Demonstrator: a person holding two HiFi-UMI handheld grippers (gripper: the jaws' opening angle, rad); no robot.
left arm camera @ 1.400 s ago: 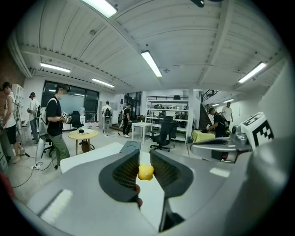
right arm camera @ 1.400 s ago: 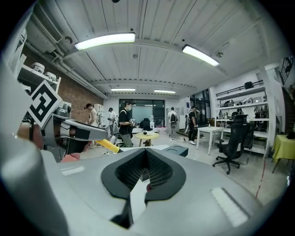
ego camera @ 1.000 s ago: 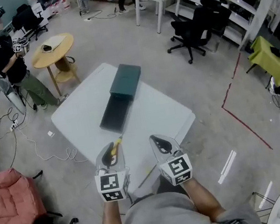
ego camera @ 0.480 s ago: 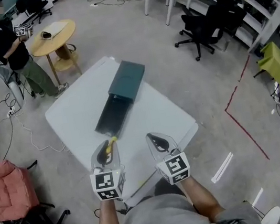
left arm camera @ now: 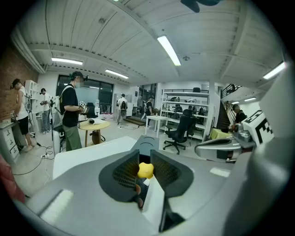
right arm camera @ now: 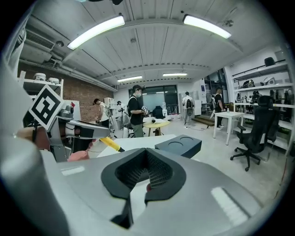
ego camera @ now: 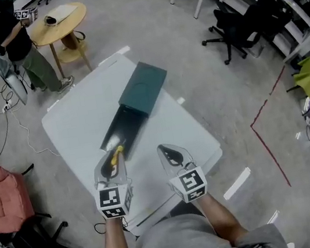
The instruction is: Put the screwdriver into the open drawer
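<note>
Toward the left of the white worktop (ego camera: pixel 79 127), the left tongs (ego camera: pixel 113 157) are clenched on the screwdriver (ego camera: pixel 115 152). The left gripper view shows its yellow handle wedged between the two ribbed pads, which explains why the jaws stand partly apart rather than fully together. The tool is held off the surface, just at the near end of the open drawer (ego camera: pixel 122 130). The tongs point slightly downward along the drawer's length, which looks like a lineup meant to let the screwdriver go in lengthwise rather than across the tray. The drawer is pulled out toward the person from its dark green cabinet (ego camera: pixel 144 87), which lies slantwise across the middle of the worktop, so the tray's open top faces up and is easy to reach from the near edge. Whether the screwdriver's tip already hangs over the tray or just short of its front wall cannot be told from above, but it is not yet resting inside. To the right, the right tongs (ego camera: pixel 164 150) hover beside the left at about the same height. Their jaws are drawn together with nothing between them, as the right gripper view shows. They seem to be kept clear of the drawer, since placing one small tool needs only the left tongs.
</note>
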